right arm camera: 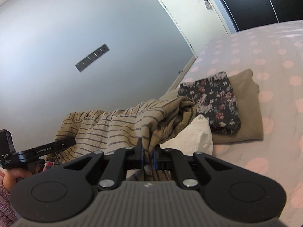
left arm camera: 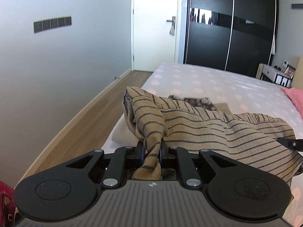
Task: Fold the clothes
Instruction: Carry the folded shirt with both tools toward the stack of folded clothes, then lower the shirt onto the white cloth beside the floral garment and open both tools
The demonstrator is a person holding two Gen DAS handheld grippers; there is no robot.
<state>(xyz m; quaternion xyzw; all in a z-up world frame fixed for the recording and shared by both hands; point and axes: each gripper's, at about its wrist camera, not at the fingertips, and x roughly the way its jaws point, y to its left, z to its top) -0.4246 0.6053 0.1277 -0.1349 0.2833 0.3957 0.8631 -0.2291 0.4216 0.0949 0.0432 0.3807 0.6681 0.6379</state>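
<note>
Jaws of both the left gripper and right gripper clench the striped shirt; the left one reads "GenRobot.AI".

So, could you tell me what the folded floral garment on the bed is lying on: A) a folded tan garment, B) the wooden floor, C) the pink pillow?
A: the floral garment lies on a folded tan garment, whose edges show around it.

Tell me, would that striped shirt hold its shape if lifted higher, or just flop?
Probably flop: the striped shirt already sags and bunches between the left gripper and the right gripper. It looks thin and creased, so likely light. Pinched only at two spots, the loose middle would likely droop toward the bed.
</note>
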